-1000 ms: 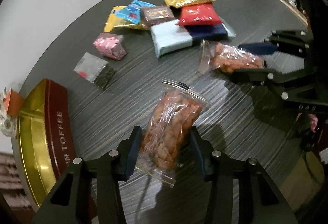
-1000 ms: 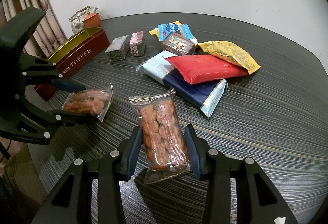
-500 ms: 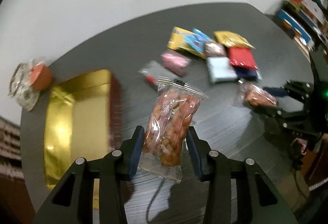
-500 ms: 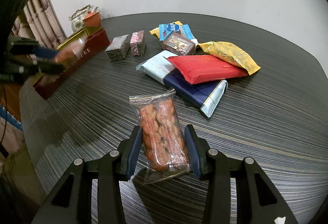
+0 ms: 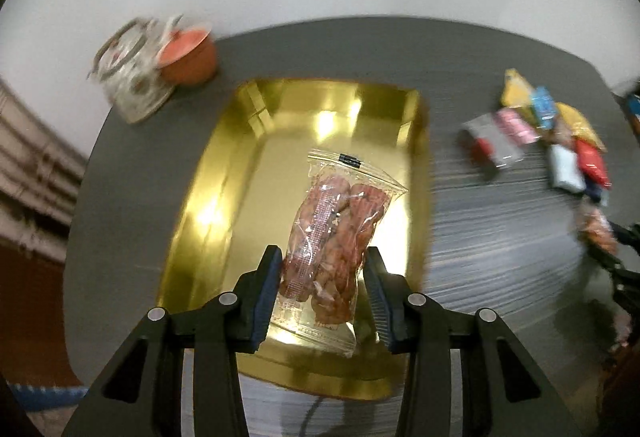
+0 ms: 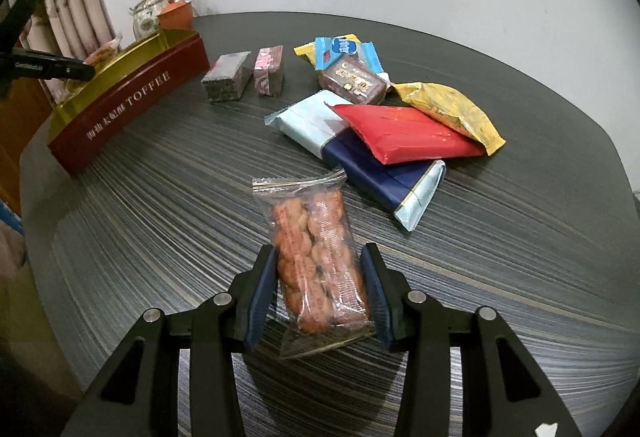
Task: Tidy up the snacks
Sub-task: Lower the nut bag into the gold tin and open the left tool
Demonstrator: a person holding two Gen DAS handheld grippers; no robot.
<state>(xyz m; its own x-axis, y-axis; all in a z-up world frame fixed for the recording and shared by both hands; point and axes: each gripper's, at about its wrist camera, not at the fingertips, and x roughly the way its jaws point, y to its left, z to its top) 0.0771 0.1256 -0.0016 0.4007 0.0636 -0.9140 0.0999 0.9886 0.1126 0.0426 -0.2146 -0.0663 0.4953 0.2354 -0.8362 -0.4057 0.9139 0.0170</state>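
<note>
A: Where is the left gripper (image 5: 322, 291)?

B: Over the open gold tin (image 5: 208, 173); its two blue pads are clenched on a clear packet of brown biscuits (image 5: 334, 237), one pad against each long side; the packet hangs above the tin's shiny floor, toward its right half, with the sealed end pointing away from the camera; whether the bottom edge touches the tin cannot be told.

A: And the right gripper (image 6: 318, 295)?

B: It grasps a second clear biscuit packet (image 6: 316, 253) the same way, pads on both long sides; that packet is at the near middle of the dark striped table (image 6: 160, 229), its lower seal close to the surface.

A: What about the rest of the snacks?

B: In the right view they lie in a loose heap at the far right; a red packet (image 6: 404, 133) rests on a blue and pale packet (image 6: 360, 161), a yellow bag (image 6: 452, 113) sits just behind the red one, and a brown bar (image 6: 354, 79) with a light blue wrapper (image 6: 344, 51) is farther back; two small blocks, one grey (image 6: 226, 77) and one pink (image 6: 270, 71), stand side by side between the heap and the tin.

A: And the tin from that side?

B: Its red wall reads TOFFEE; it sits at the far left of the table, with an orange cup (image 6: 174, 15) beyond it.
</note>
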